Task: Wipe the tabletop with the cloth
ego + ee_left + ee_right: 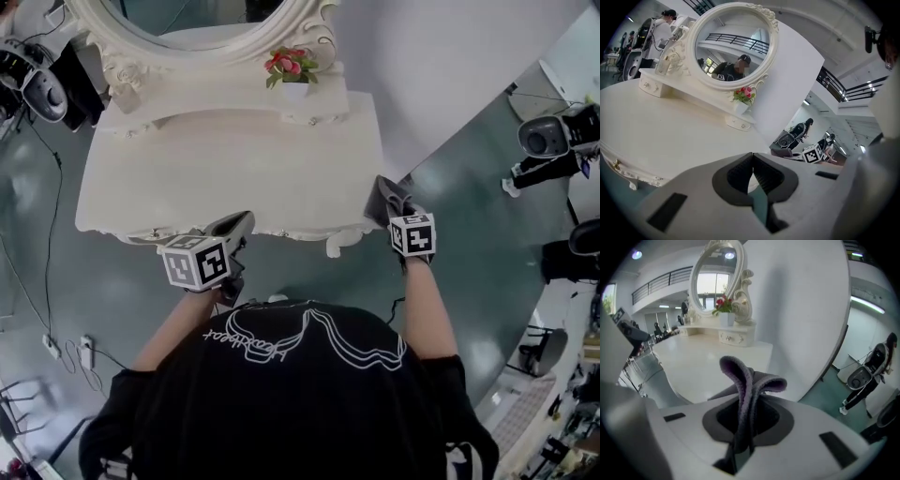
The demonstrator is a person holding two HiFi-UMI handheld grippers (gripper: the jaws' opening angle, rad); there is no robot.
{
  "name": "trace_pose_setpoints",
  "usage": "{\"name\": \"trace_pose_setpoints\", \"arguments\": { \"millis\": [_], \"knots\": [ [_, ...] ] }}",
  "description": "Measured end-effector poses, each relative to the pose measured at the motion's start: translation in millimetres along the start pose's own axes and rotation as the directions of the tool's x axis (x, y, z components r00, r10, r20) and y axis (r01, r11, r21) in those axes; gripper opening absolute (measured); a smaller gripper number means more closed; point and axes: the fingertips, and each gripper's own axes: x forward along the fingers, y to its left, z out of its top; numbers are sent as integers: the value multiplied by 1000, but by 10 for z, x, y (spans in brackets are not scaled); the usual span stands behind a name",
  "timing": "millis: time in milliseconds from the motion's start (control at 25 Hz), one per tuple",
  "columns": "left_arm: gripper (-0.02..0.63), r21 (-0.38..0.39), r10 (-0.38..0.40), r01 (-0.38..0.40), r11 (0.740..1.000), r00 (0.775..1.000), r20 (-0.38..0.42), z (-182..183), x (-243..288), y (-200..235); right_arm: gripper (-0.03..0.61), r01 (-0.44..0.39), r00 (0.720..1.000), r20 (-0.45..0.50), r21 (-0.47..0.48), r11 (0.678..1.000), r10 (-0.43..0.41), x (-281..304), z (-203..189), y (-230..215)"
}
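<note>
Pinching cloth (pixel 744 376), right gripper (pixel 744 420) at tabletop (pixel 234 169) corner | left gripper (pixel 753 164) closed

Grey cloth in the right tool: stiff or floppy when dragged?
Probably floppy: the grey fabric cloth folds into a drooping loop above the shut right tool. Likely light, and its fuzzy edge should drag rather than slide on the white tabletop.

Bright, even light; fisheye edges dark (gripper views).

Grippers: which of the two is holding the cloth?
The right gripper: its jaws are shut on the grey cloth. The left gripper has its jaws together, with nothing between them.
</note>
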Motion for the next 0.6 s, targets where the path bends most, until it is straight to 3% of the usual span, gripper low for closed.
{"name": "trace_pose_setpoints", "arguments": {
  "millis": [120,200,360,480,600],
  "knots": [
    [5,8,7,-7,1000,999,35,136,-164,9,48,-102,984,148,13,995,99,-269,379,307],
    [5,17,19,-20,1000,997,79,276,-312,19,49,-226,944,251,21,974,213,-495,687,645],
    [5,37,31,-38,999,985,171,593,-614,-15,49,-477,788,452,20,879,418,-1029,1312,1275],
    [5,68,-20,6,998,977,211,754,-761,-216,49,-587,671,548,-19,810,499,-1378,1631,1614],
    [5,89,-70,51,995,971,227,774,-885,-419,49,-655,590,573,-73,752,569,-1611,1812,1969]
  ]
}}
